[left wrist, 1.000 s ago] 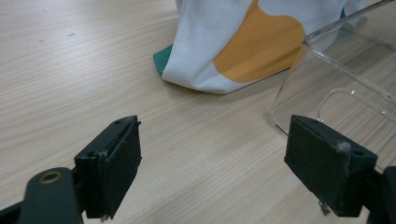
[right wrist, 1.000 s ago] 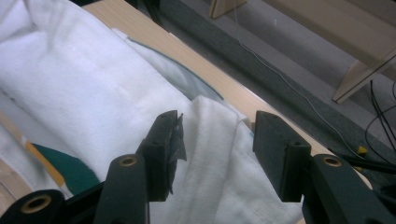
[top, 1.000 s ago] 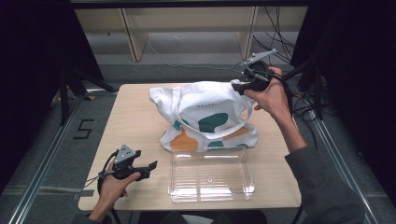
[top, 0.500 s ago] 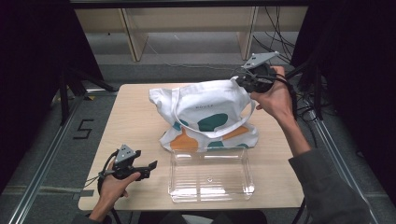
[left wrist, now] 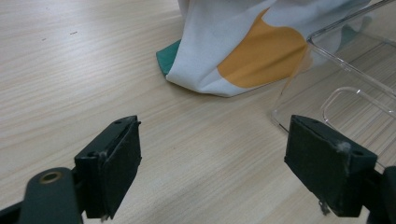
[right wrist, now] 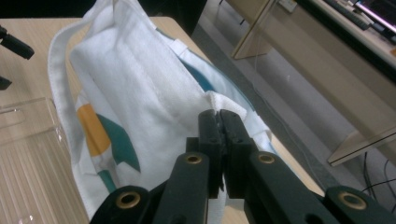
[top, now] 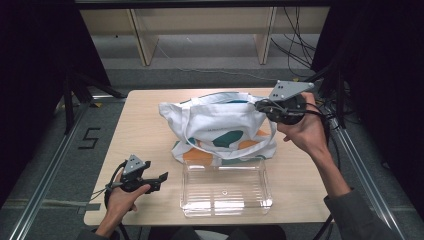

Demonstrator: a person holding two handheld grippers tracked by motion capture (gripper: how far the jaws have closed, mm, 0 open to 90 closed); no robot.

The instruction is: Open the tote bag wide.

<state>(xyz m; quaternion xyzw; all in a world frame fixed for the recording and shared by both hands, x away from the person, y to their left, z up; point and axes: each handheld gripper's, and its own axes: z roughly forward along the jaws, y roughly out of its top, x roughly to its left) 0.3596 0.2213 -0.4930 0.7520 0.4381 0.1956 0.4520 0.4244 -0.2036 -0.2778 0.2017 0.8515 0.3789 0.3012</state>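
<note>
A white tote bag [top: 220,127] with teal and orange shapes lies on the wooden table [top: 145,130]. My right gripper [top: 260,106] is shut on the bag's rim at its right end and holds that edge lifted; in the right gripper view the jaws pinch white cloth [right wrist: 219,105]. The bag's handle [top: 186,125] loops over its front. My left gripper [top: 162,176] rests open near the table's front left; in the left gripper view nothing lies between its pads [left wrist: 116,163], and the bag's lower corner [left wrist: 219,70] lies ahead.
A clear plastic tray [top: 225,187] sits at the table's front, just before the bag, its corner [left wrist: 336,88] ahead of the left gripper. Wooden shelving [top: 200,25] stands beyond the table. Cables [top: 300,45] trail at the back right.
My right gripper has lifted the bag's right edge higher and drawn it a little rightward. The left gripper has stayed in place.
</note>
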